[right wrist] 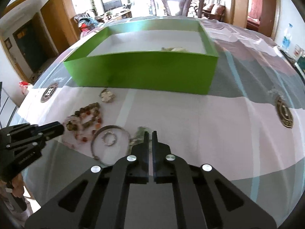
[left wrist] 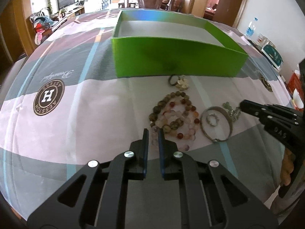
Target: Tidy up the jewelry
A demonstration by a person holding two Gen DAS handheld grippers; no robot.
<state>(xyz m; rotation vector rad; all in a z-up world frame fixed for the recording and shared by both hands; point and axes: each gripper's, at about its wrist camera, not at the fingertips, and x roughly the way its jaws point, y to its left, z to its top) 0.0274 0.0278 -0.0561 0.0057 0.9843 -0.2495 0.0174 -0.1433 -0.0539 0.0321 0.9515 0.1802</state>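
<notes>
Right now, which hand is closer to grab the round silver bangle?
Probably the right. The right gripper sits just beside the round silver bangle, its tips over the small pale-green trinket next to it. The left gripper points at the pile of beaded bracelets instead.

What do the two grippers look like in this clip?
Both are matte black, angular linkages with cut-out slots and round silver pivot bolts. The left gripper has blue-lined jaws; the right gripper shows dark ones. White lettering marks each body. No cables show.
</notes>
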